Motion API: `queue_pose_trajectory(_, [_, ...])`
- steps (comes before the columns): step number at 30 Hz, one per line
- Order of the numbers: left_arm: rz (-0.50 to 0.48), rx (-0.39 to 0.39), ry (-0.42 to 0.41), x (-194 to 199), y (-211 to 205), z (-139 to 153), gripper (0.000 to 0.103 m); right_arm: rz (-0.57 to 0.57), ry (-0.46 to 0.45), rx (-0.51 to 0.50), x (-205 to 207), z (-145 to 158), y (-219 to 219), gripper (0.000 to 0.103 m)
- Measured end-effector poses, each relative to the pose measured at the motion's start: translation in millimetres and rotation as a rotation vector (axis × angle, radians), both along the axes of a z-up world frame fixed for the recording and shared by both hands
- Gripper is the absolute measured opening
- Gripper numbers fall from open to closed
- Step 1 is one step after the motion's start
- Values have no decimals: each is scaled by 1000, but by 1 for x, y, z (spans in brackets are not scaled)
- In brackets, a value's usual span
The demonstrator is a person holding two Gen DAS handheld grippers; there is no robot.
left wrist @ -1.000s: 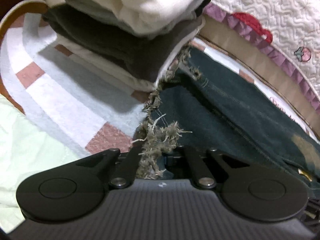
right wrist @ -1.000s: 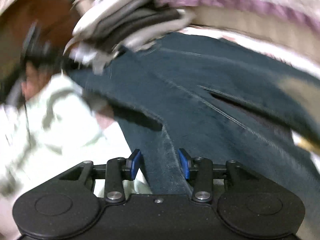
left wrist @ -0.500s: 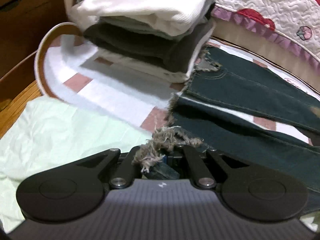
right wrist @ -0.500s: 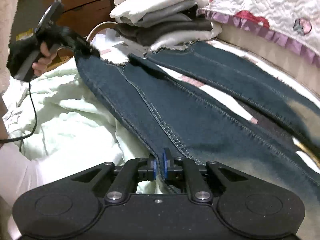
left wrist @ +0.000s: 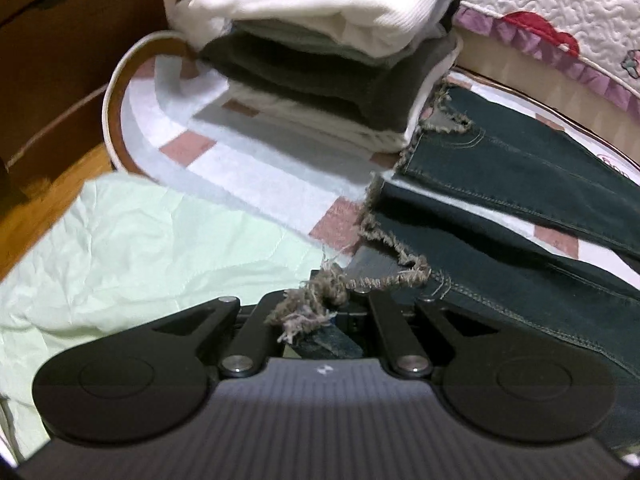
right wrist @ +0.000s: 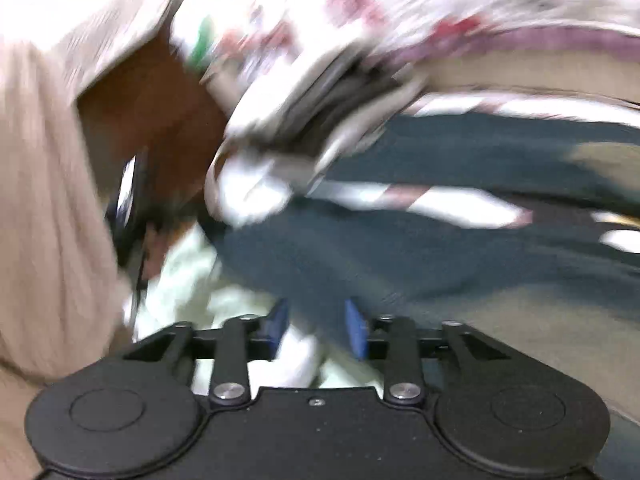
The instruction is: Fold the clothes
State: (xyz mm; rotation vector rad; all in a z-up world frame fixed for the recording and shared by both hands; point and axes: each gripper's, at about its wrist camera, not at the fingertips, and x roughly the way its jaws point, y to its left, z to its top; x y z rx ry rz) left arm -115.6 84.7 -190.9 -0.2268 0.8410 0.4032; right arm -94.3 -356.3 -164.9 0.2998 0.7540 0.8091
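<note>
My left tongs (left wrist: 320,320) pinch the frayed hem of the dark blue denim jeans (left wrist: 520,248), legs running out toward 2 o'clock on the bed; right tongs (right wrist: 316,330) gape empty over denim, blurred.

The right wrist view was smeared throughout by motion blur, so the stack of folded clothes (right wrist: 320,108) and the quilt (right wrist: 460,8) were seen only as streaks. In the left wrist view, the jeans (left wrist: 540,184) were cut off at the right edge, and their frayed hem (left wrist: 308,308) hid the left gripper's (left wrist: 320,320) fingertips.
</note>
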Motion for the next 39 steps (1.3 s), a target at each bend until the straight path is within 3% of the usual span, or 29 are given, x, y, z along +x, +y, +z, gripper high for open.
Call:
queue_pose_trajectory(3, [11,-9,9,1,1,-1,4,-332,35,-14,-1,17,-75,49])
queue_pose_trajectory(8, [18,8,24,5,-3,-1,4,-918,209,24,-40,36,-227,59])
queue_pose_trajectory(10, [33,-29,20,4,0,-1,4,-1104,281,67,-67,30,-278,59])
queue_pose_trajectory(13, [60,-111,6,1,8,-1,4,-1272,397,190,-105,11,-332,61])
queue_pose_trajectory(16, [82,-232,-25,-4,16,0,13,-1349,483,260,-122,-7,-355,69])
queue_pose_trajectory(17, [87,-272,-35,-6,18,0,20,-1340,516,249,-121,-12,-358,69])
queue_pose_trajectory(20, [104,-365,-61,-10,21,0,28,-1281,593,250,-112,-27,-369,69])
queue_pose_trajectory(22, [95,-354,-70,-11,19,1,36,-1238,629,244,-98,-36,-378,69])
queue_pose_trajectory(27, [74,-328,-93,-15,14,2,54,-1253,720,153,-78,-61,-402,69])
queue_pose_trajectory(29, [65,-318,-102,-16,13,3,60,-1272,751,245,-77,-75,-408,72])
queue_pose_trajectory(30, [61,-312,-107,-17,12,4,58,-1274,719,274,-78,-74,-410,70])
queue_pose_trajectory(31, [56,-307,-112,-18,11,4,55,-1275,683,301,-79,-73,-411,50])
queue_pose_trajectory(32, [52,-302,-116,-19,10,4,21,-1276,608,326,-82,-66,-410,24])
queue_pose_trajectory(33, [48,-296,-121,-19,9,5,1,-1271,518,337,-84,-55,-407,20])
queue_pose_trajectory(37, [52,-290,-187,-30,14,17,1,-1260,195,353,-92,-14,-389,13])
queue_pose_trajectory(39, [60,-306,-171,-31,15,17,1,-1310,132,236,-85,-9,-377,12])
